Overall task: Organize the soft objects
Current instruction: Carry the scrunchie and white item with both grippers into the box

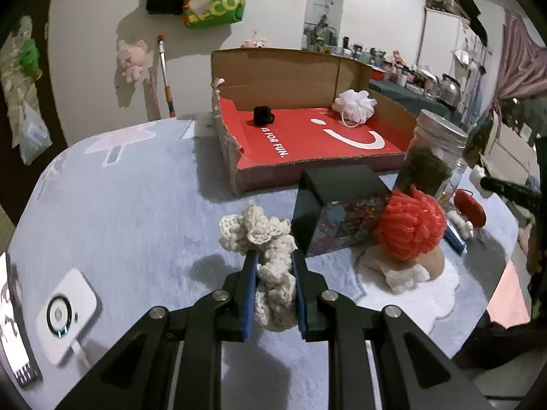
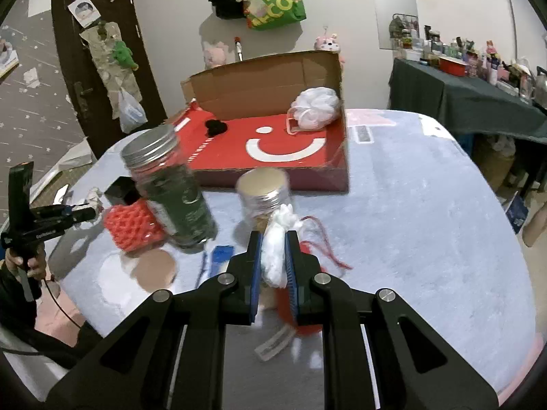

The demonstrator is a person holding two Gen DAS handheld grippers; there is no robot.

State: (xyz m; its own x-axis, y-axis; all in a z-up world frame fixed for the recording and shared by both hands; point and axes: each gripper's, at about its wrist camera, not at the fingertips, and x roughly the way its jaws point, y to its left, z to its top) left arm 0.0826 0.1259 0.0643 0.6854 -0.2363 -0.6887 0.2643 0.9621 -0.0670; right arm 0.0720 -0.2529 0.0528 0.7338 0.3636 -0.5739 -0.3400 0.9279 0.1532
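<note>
My left gripper (image 1: pixel 273 256) is shut on a cream crocheted scrunchie (image 1: pixel 259 232), held above the grey table cover. My right gripper (image 2: pixel 273 235) is shut on a white fluffy piece (image 2: pixel 277 246) of a red-and-white soft toy (image 2: pixel 301 311) that hangs under the jaws. Beyond both stands an open cardboard box with a red floor (image 1: pixel 307 136) (image 2: pixel 273 150). Inside it lie a white mesh pouf (image 1: pixel 354 104) (image 2: pixel 316 107) and a small black soft thing (image 1: pixel 262 115) (image 2: pixel 215 127). An orange yarn pom-pom (image 1: pixel 410 225) (image 2: pixel 131 227) sits on the table.
A tall lidded jar (image 1: pixel 434 157) (image 2: pixel 171 188) and a shorter jar (image 2: pixel 265 191) stand before the box. A dark small box (image 1: pixel 338 212) is beside the pom-pom. A white device (image 1: pixel 68 314) lies at the near left. A person's hand (image 2: pixel 24 259) holds the other gripper at left.
</note>
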